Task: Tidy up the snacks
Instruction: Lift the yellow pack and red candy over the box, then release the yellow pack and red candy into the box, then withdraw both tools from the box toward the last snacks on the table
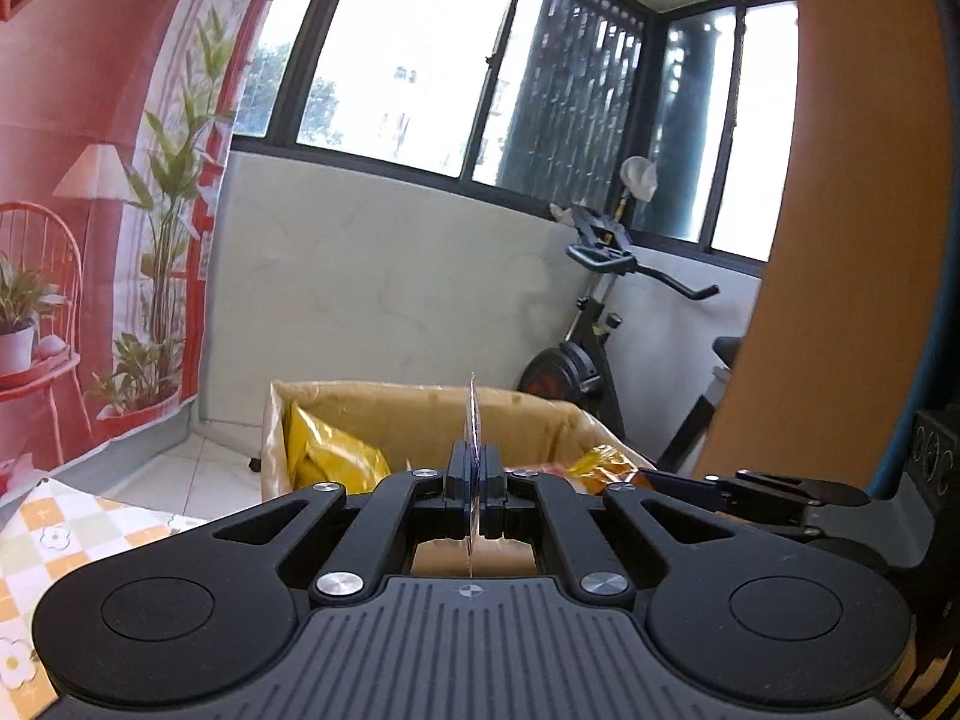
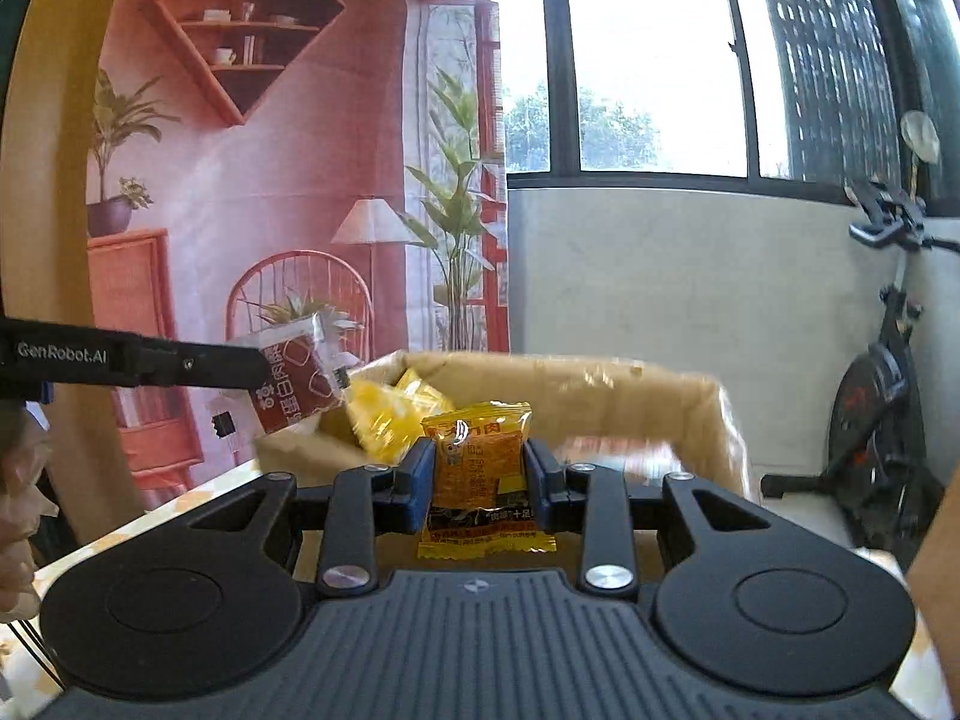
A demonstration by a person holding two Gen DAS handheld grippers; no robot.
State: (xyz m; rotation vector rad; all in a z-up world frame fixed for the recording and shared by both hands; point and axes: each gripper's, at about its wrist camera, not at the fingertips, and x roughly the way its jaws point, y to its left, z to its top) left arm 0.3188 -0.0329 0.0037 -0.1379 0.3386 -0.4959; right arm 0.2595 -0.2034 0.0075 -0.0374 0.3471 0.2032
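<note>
My left gripper is shut on a thin snack packet that shows edge-on between its pads. From the right wrist view the same packet is brown-red and white, held out by the left gripper above the near left corner of the open cardboard box. My right gripper is shut on an orange-yellow snack packet, upright in front of the box. Yellow packets lie inside the box, and in the left wrist view one such yellow packet leans against its left wall.
A checkered tablecloth covers the table below. An exercise bike stands at the right by the white wall under the windows. A printed red backdrop hangs on the left. A broad brown shape fills the right of the left wrist view.
</note>
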